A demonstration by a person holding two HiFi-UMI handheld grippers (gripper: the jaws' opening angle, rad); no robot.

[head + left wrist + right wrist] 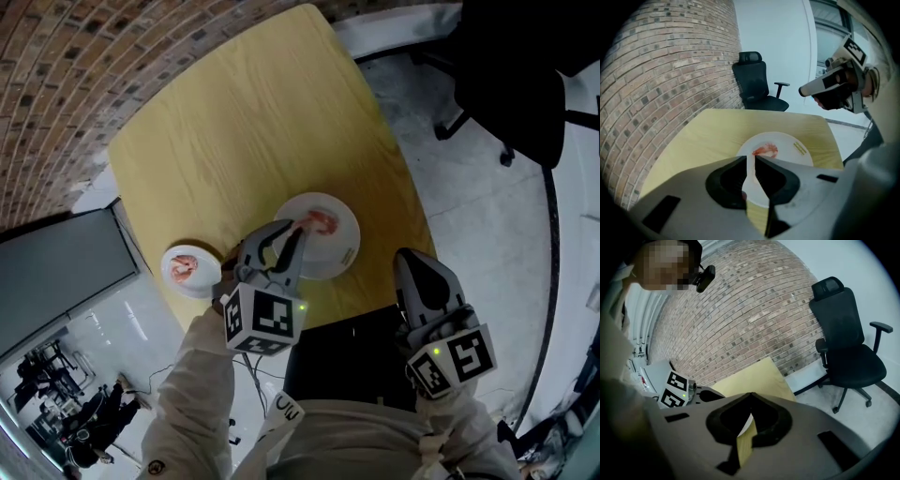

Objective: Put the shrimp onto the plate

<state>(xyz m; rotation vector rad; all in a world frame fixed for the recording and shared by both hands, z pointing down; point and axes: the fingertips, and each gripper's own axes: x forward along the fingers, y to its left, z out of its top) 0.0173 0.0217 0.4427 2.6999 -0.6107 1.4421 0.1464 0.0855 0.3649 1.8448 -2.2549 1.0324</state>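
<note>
A white plate (pixel 345 246) (pixel 806 157) lies near the front edge of the yellow table (pixel 244 122). One pink shrimp (pixel 323 221) (pixel 765 150) rests on the plate. A small white bowl (pixel 208 281) to its left holds another shrimp (pixel 185 268). My left gripper (pixel 302 228) (pixel 751 157) hangs over the plate just short of the shrimp, jaws a narrow slit apart with nothing between them. My right gripper (pixel 405 255) (pixel 750 395) hovers off the table's right front corner, its jaw tips touching and empty; it also shows at the upper right of the left gripper view (pixel 820 86).
A black office chair (pixel 511 84) (pixel 757 84) (pixel 843 338) stands on the floor beyond the table's far right. A brick wall (pixel 670 70) runs along the table's left side. A grey panel (pixel 56 272) sits at the table's left end.
</note>
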